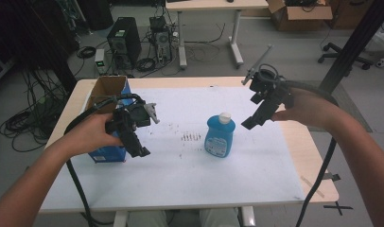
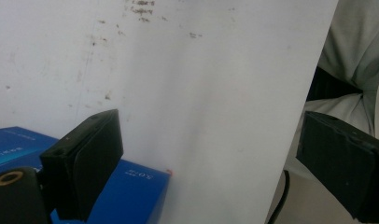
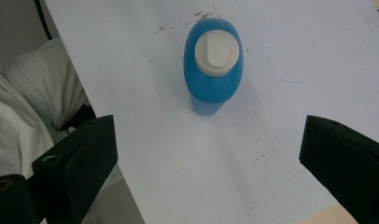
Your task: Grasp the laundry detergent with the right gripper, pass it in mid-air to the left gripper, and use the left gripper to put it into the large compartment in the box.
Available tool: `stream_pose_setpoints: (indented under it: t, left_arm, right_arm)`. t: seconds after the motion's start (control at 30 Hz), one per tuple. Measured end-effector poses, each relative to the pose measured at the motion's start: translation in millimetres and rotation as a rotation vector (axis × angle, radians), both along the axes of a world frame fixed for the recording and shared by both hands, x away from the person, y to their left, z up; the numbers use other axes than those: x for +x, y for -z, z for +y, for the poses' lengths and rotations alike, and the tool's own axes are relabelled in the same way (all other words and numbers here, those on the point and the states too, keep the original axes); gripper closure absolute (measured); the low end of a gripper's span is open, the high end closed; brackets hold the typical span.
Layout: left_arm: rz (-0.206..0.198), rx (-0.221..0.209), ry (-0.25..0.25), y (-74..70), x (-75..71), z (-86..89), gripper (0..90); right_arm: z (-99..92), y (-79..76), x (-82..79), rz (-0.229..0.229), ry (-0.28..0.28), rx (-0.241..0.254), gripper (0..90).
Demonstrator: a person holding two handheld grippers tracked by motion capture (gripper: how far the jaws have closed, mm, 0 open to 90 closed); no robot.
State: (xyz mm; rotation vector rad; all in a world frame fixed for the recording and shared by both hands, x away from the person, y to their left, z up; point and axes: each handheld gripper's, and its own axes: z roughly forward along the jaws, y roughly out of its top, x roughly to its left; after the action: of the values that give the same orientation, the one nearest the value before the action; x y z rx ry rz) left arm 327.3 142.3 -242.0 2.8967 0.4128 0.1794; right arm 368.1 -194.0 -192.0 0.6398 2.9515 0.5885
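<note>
On the left, an open cardboard box with blue sides is parked near the left edge of the bench, which is covered by a white sheet with some dark smudges. The left hand-held gripper is held just over the box's front corner, tilted down toward the sheet; in the left gripper view its jaws are seen spread wide apart with nothing caught between them, and the blue box is seen right below the left jaw.

Around the middle, a blue bottle with a white cap is stood upright on the sheet, touched by nothing.

Over on the right, the right hand-held gripper is held up in the air, just beside the bottle and angled down at it. Its jaws are seen wide apart too, nothing clamped, with the bottle sitting farther off between them in the right gripper view.
</note>
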Motion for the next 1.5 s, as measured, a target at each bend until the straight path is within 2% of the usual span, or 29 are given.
stream_pose_setpoints:
  t: [0.27, 0.73, 1.27, 1.3, 1.5]
  left_arm:
    - [-0.001, 0.001, -0.003, 0.8, 1.2, 0.1, 7.4]
    - [0.000, 0.000, -0.005, 1.0, 2.5, 1.6, 7.5]
    - [-0.004, 0.003, -0.012, 3.0, 2.5, 2.1, 7.5]
    - [-0.006, 0.004, -0.010, 3.1, 2.5, 1.9, 7.5]
    - [-0.003, 0.008, -0.010, 4.5, 2.9, 1.1, 7.5]
  right_arm:
    - [-5.8, 15.0, -2.8, -0.016, 0.005, 0.041, 3.9]
    - [-9.2, 42.7, -7.2, -0.027, 0.026, 0.056, 3.6]
    - [-23.6, 68.9, -8.6, -0.052, 0.115, 0.160, 3.2]
    - [-25.3, 72.3, -9.3, -0.055, 0.124, 0.177, 3.4]
    - [-29.6, 83.0, -10.1, -0.051, 0.139, 0.193, 3.3]
